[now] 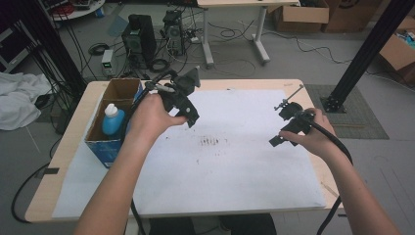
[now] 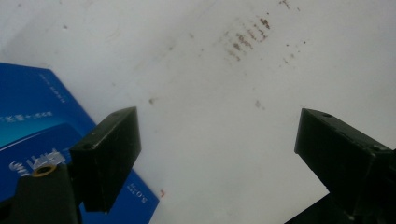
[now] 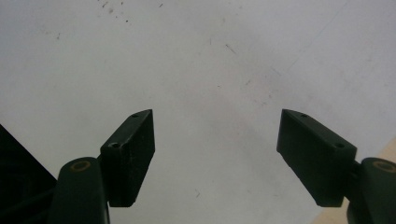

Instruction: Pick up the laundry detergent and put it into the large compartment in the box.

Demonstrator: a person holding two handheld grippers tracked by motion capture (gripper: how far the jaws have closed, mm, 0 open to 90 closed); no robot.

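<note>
both tongs spread wide, nothing held

left tongs (image 2: 217, 154): jaws stand far apart with nothing between them, above the white sheet (image 2: 224, 93). a blue box (image 2: 32, 116) shows just beside the left jaw in the left gripper view.

right tongs (image 3: 215, 154): jaws likewise wide apart and empty, over bare white sheet; a strip of wooden surface (image 3: 383, 154) shows at the right edge.

high view: left tongs (image 1: 188, 105) held in the left hand (image 1: 151, 115) near the far-left part of the sheet; right tongs (image 1: 286, 129) in the right hand (image 1: 315, 134) near the right edge. the open box holds a blue bottle (image 1: 112, 120) with a white cap. faint dark smudges (image 1: 210, 142) mark the sheet between the two hands. cables and computer towers (image 1: 139, 36) stand on the floor beyond the surface.
</note>
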